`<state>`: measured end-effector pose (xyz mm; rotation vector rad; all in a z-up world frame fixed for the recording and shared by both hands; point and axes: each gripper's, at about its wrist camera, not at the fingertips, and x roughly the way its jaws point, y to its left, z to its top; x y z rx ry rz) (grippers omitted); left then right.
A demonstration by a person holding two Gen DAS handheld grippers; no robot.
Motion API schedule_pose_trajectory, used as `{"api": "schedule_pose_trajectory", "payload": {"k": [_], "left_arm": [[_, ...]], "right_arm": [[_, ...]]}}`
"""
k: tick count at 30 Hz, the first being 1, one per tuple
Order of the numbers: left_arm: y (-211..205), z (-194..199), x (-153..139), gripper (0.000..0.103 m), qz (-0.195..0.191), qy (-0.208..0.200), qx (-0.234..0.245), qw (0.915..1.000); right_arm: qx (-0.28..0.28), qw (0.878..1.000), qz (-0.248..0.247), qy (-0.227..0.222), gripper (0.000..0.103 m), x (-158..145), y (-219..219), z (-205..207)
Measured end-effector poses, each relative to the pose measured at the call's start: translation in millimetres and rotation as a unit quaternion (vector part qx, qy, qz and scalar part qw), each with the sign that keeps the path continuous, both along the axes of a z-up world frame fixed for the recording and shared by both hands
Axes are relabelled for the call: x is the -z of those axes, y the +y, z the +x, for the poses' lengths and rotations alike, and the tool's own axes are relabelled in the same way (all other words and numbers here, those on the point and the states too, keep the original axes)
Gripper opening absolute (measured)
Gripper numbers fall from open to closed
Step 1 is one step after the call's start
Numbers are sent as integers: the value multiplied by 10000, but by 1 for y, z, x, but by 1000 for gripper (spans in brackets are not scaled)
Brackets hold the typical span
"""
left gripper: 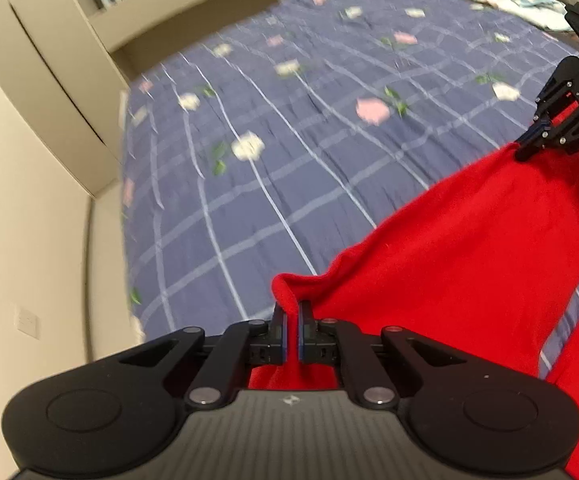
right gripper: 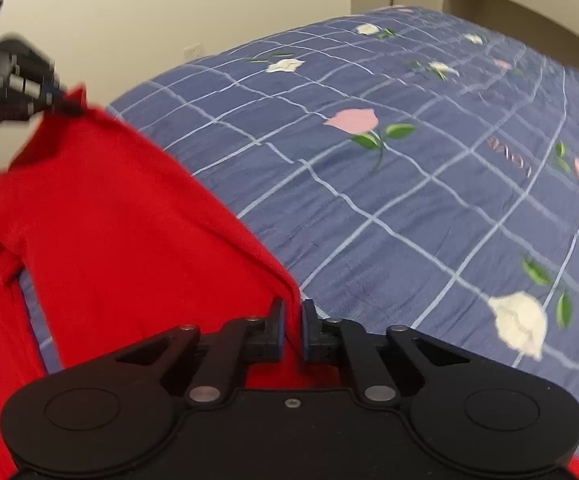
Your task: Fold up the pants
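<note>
Both grippers were pinching the red pants (left gripper: 469, 240): left gripper (left gripper: 292, 320) clamped narrow on one edge fold, right gripper (right gripper: 292, 320) nipped onto the other, stretching the fabric above the blue checked floral bed (right gripper: 429, 184).

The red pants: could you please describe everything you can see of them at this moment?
The red pants are plain bright red, a soft knit-looking fabric with no visible print. They are lifted and stretched between the two claws: the left claw is shut on a bunched edge, and the right claw pinches another edge. The cloth spans fairly taut between them, and the rest hangs down toward the blue checked bedspread. Waistband and leg ends cannot be told apart.
</note>
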<state>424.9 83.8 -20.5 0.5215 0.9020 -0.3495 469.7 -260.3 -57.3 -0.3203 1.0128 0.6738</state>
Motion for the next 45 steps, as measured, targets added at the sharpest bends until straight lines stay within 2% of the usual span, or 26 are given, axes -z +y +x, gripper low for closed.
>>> {"api": "schedule_pose_trajectory", "payload": {"k": [3, 6, 9, 13, 16, 20, 24, 27, 31, 35, 40, 45], "left_arm": [[-6, -2, -6, 4, 243, -391, -58, 9989], [-6, 10, 0, 4, 325, -436, -304, 9981], [-4, 18, 7, 4, 283, -399, -490, 9976], [0, 8, -2, 4, 65, -493, -657, 9966], [1, -15, -17, 4, 56, -736, -509, 9960], [7, -58, -40, 4, -166, -1081, -462, 9929], [10, -114, -55, 4, -338, -1586, -348, 9861], [10, -159, -55, 4, -370, -1863, -253, 9815], [7, -216, -40, 4, -455, -2047, -217, 9775], [0, -252, -16, 4, -508, -1936, -274, 9794], [-4, -268, 13, 4, -568, -1850, -432, 9801], [0, -280, 26, 4, -553, -1881, -473, 9795]], "right_arm": [[174, 9987, -8, -484, 5, -21, 5, 2], [363, 9961, -7, -808, 5, -35, 13, 9], [346, 9948, -204, -932, 5, -32, 23, 9], [412, 9916, -334, -1177, 5, -33, 30, -8], [476, 9889, -194, -1392, 5, -51, 27, -29], [408, 9845, -43, -1703, 5, -79, 20, -69], [314, 9809, 22, -1920, 5, -101, 18, -132], [263, 9795, 76, -1997, 5, -110, 19, -184], [273, 9781, -15, -2061, 5, -105, 21, -250], [574, 9800, -85, -1904, 5, -87, 21, -295], [1101, 9785, -76, -1745, 5, -64, 22, -325], [1259, 9744, -168, -1857, 4, -58, 30, -336]]}}
